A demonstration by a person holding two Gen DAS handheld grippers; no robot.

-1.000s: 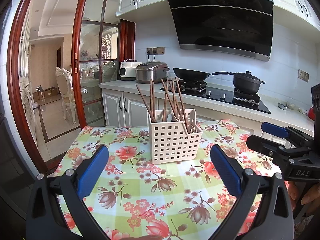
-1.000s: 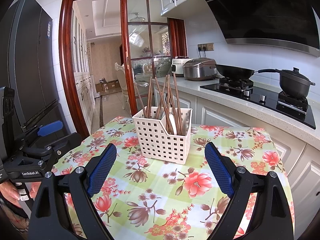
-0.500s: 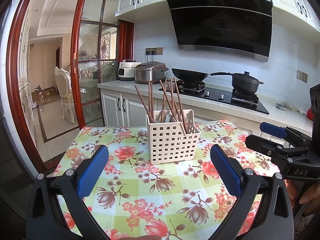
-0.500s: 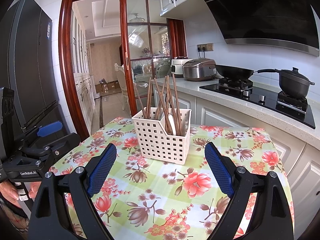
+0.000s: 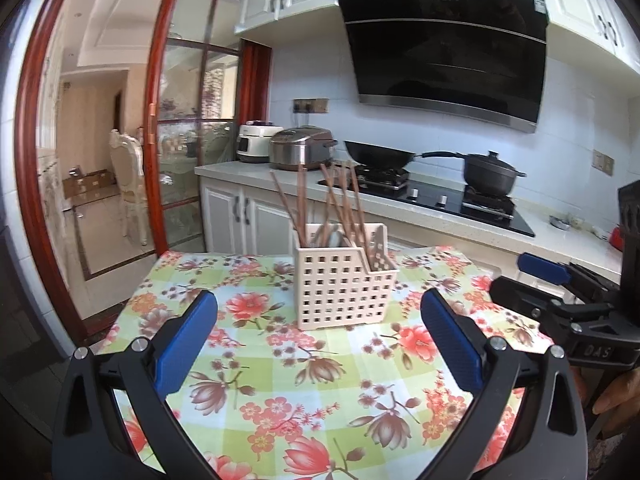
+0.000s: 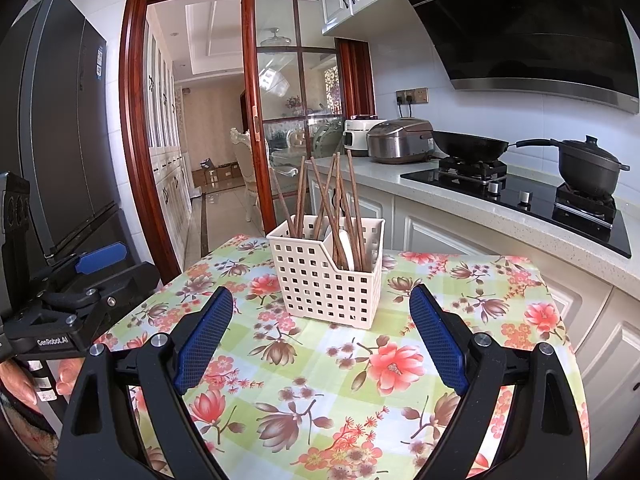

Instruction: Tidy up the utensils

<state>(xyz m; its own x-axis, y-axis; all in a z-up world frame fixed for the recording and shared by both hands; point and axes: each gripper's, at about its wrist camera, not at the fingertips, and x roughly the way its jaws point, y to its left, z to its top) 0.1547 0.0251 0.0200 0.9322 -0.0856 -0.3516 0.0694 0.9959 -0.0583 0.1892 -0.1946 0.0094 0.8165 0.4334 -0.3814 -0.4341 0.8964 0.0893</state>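
Note:
A cream perforated utensil caddy (image 5: pixel 342 282) stands upright on the floral tablecloth (image 5: pixel 280 380); it also shows in the right wrist view (image 6: pixel 326 276). Several brown chopsticks (image 5: pixel 340 204) stand in it, with white spoons (image 6: pixel 347 248) in one compartment. My left gripper (image 5: pixel 320 334) is open and empty, short of the caddy. My right gripper (image 6: pixel 322 326) is open and empty, also short of the caddy. Each gripper shows at the edge of the other's view, the right one (image 5: pixel 560 304) and the left one (image 6: pixel 68 300).
The table's far edge lies just behind the caddy. Beyond it runs a counter (image 5: pixel 400 204) with rice cookers (image 5: pixel 300 148), a wok (image 5: pixel 378 154) and a black pot (image 5: pixel 490 172). A dark fridge (image 6: pixel 60 140) and a wood-framed glass door (image 6: pixel 280 120) stand to the left.
Both grippers have drawn back and up from the caddy, which looks smaller and farther. Both stay open and empty.

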